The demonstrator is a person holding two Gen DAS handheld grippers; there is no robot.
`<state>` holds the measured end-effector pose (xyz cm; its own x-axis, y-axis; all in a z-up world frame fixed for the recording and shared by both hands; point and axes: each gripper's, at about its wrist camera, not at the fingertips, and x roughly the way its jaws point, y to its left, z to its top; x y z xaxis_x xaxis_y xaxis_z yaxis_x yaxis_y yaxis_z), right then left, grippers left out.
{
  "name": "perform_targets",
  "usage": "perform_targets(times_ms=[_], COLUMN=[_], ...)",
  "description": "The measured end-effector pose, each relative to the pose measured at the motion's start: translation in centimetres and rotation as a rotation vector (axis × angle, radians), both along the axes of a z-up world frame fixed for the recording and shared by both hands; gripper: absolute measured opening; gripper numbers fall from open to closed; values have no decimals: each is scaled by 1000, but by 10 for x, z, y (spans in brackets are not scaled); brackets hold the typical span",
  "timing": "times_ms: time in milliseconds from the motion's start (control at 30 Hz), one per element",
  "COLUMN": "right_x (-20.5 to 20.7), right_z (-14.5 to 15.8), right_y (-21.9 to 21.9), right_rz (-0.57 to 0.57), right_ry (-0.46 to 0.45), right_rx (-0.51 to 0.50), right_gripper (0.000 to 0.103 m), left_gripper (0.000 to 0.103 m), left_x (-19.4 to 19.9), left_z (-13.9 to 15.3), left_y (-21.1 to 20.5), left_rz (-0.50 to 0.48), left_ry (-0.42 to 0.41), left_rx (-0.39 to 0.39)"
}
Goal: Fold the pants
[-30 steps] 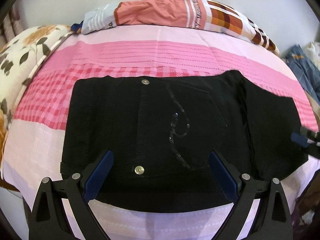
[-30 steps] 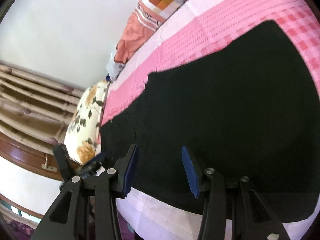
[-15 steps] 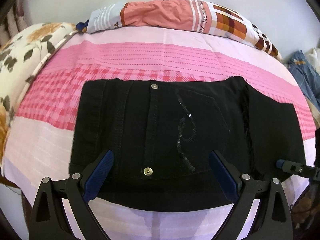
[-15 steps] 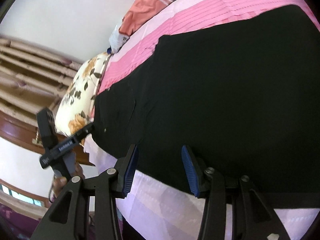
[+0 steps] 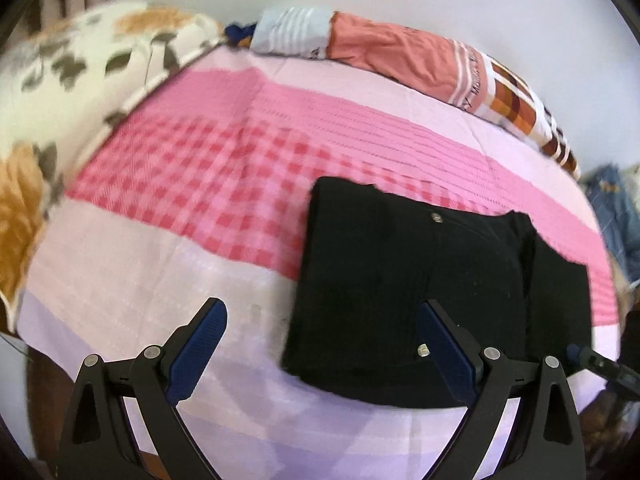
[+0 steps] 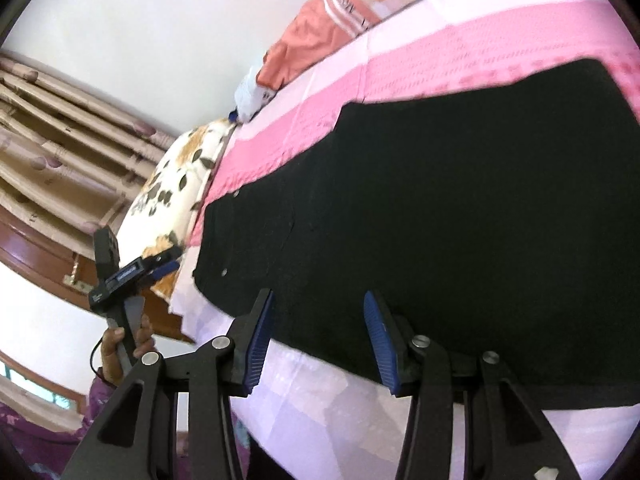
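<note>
The black pants (image 5: pixel 420 288) lie folded flat on the pink bedsheet (image 5: pixel 208 184), two metal studs showing on the top layer. My left gripper (image 5: pixel 322 316) hovers open over the sheet by the pants' left edge, its right finger over the black cloth, holding nothing. In the right wrist view the pants (image 6: pixel 440 208) fill the middle. My right gripper (image 6: pixel 318 304) stands open just above their near edge, with nothing pinched. The left gripper (image 6: pixel 160 268) shows there too, held by a hand (image 6: pixel 120 344) off the bed's corner. The right gripper's tip (image 5: pixel 576 350) peeks in at the pants' near right corner.
A floral pillow (image 5: pixel 60 92) lies at the bed's left end. An orange and checked bolster (image 5: pixel 400 52) runs along the white wall. Blue jeans (image 5: pixel 612 208) are heaped off the right side. Curtains (image 6: pixel 60 128) and a wooden frame (image 6: pixel 36 256) stand beyond the pillow.
My left gripper has swung left off the pants, so they now sit at the right of its view. The right gripper's view has rolled a little and stays over the pants' near edge.
</note>
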<state>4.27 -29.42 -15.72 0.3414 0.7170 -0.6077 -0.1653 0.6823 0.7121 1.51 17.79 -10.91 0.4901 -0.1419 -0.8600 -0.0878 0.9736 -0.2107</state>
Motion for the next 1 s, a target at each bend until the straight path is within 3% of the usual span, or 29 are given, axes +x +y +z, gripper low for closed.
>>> perform_targets(times_ms=[133,367,600,700,833,933,1000], right_x=[-1,0,2,6,8,8,8], right_z=[0,-3,-6,-11,-14,-13,-12], right_y=[-2,8,10,11,13,17,20], right_rz=[-19,-11,-19,-26,-39,-35,-32], right_ry=[-15,0,23,47,65,64,64], right_rx=[-45,-53,-51,-49,-53,-66,-73], right_gripper=[44,48,56,58,61,65,68], left_gripper=[96,96,95,95,95,95,95], left_x=[2,13,6,-5,-9,-4,-3], left_z=[-16,-40,-53,-56,-65,-70,-77], left_y=[24,20,25,30,28,33,46], left_rz=[-45,-194,-230,-221,-207,-133,-37], left_ry=[20,47,130,147,201,231,257], left_rx=[-116,-193,-285,-376,-580,-653,-764])
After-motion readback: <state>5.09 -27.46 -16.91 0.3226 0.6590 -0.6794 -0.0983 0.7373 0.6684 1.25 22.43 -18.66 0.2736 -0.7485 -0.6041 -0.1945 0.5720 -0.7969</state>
